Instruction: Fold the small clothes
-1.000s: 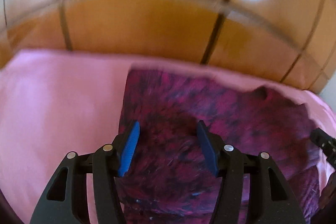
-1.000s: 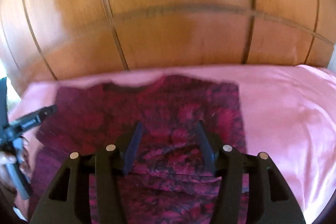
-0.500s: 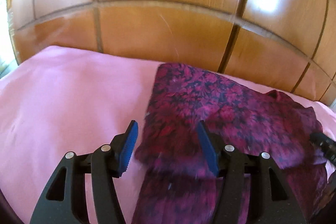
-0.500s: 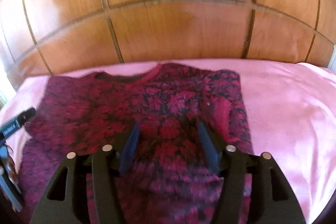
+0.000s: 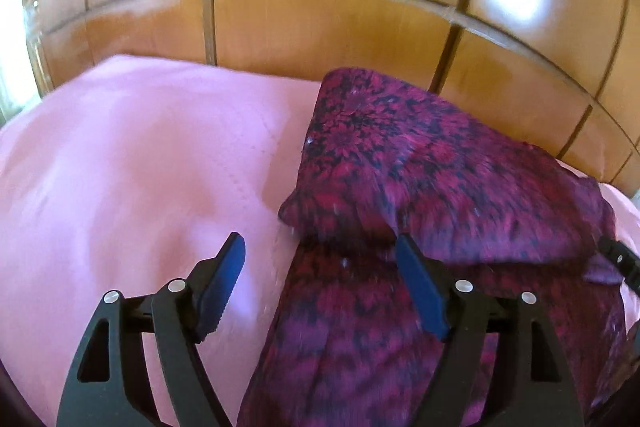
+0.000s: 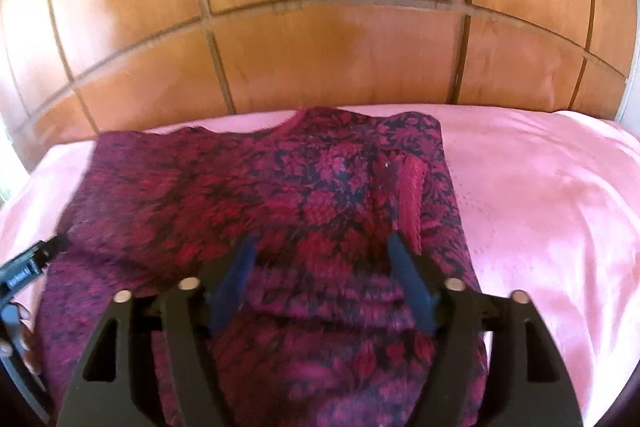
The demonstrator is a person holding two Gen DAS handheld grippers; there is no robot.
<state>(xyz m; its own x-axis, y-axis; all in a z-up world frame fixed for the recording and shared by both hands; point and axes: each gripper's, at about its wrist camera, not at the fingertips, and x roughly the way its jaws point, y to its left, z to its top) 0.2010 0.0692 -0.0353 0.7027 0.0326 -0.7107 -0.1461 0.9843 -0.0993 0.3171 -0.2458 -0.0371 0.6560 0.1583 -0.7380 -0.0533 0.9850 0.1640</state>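
A dark red and black floral top [image 5: 420,187] lies on the pink sheet [image 5: 140,167], with one sleeve side folded in over the body. My left gripper [image 5: 320,259] is open and empty, hovering over the top's left edge. In the right wrist view the top [image 6: 248,195] lies spread out with its neckline at the far side, and a folded-in sleeve with a red cuff [image 6: 410,195] at its right. My right gripper [image 6: 320,255] is open and empty above the middle of the top. The other gripper shows at each view's edge.
A glossy wooden panelled headboard [image 6: 320,47] rises right behind the sheet's far edge. Bare pink sheet [image 6: 540,207] lies to the right of the top, and more of it lies to the left.
Both grippers have drawn back and up from the top, staying open. The left gripper has shifted left, so more bare sheet shows in its view.
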